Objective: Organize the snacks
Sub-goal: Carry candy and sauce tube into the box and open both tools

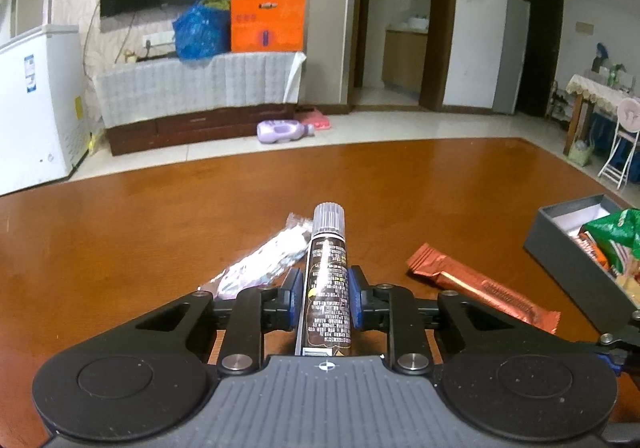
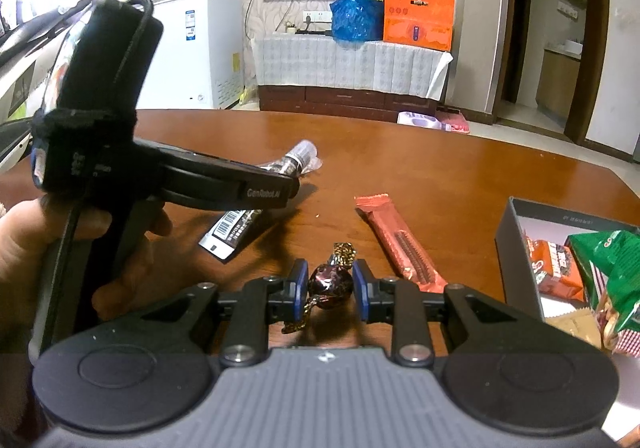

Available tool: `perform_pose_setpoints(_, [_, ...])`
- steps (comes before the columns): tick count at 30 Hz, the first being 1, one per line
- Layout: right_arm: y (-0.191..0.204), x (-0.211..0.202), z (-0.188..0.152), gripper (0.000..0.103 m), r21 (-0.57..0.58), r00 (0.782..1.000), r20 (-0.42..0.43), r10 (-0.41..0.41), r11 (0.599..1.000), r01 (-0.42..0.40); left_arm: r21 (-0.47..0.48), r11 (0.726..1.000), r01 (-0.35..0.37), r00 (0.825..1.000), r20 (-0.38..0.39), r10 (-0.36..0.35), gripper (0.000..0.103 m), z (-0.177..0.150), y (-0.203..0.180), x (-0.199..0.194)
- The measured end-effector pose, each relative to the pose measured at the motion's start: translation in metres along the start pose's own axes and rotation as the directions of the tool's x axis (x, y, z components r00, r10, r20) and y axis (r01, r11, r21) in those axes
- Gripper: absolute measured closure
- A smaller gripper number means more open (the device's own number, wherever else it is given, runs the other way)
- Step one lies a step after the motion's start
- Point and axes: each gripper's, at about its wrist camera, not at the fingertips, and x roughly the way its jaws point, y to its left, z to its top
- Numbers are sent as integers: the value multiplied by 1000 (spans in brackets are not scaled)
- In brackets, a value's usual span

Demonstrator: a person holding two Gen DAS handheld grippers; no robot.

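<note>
My left gripper [image 1: 325, 284] is shut on a dark brown snack tube [image 1: 328, 280] with a clear ribbed cap; the tube also shows in the right wrist view [image 2: 240, 224] under the left gripper's body [image 2: 224, 183]. A pale purple wrapped snack [image 1: 264, 264] lies just left of it. A copper-red bar [image 1: 484, 288] lies on the table to the right, also in the right wrist view [image 2: 404, 244]. My right gripper [image 2: 330, 290] is shut on a dark foil-wrapped candy [image 2: 330, 286]. A grey box [image 2: 516, 232] with several snacks stands at the right, seen in the left wrist view too [image 1: 560, 248].
The brown wooden table [image 1: 200, 215] reaches to a far rounded edge. Beyond it are a white freezer [image 2: 204, 47], a cloth-covered TV cabinet [image 2: 352, 63] with a blue bag and an orange box, and a purple bottle [image 1: 280, 131] on the floor.
</note>
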Motion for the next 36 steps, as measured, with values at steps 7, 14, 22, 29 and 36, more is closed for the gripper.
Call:
perform_pose_setpoints(7, [1,-3,-1,78,2,1000,5,-8,1000,8,7,1000,5,1000,-1,-5,78,1,-1,-1])
perform_pose_setpoints(14, [2,-15,5,78,18,999,39,-20,1000,19,22,1000,-5,999,35,4,78,11,-10,-18])
perform_pose_setpoints(22, [0,-43,13,78,29,994,97,-54,998,51,48,999,-17,997,71,14,78,23,-23,-43])
perform_pose_setpoints(29, [0,-73,17,78,27,984,155,-84,996,81,62,998,-9,993,115,2,78,35,-39,-72])
perform_pose_setpoints(36, [-3,-97,21,78,61,978,174,-112,993,103,71,997,18,991,128,-27,78,39,-57,-90])
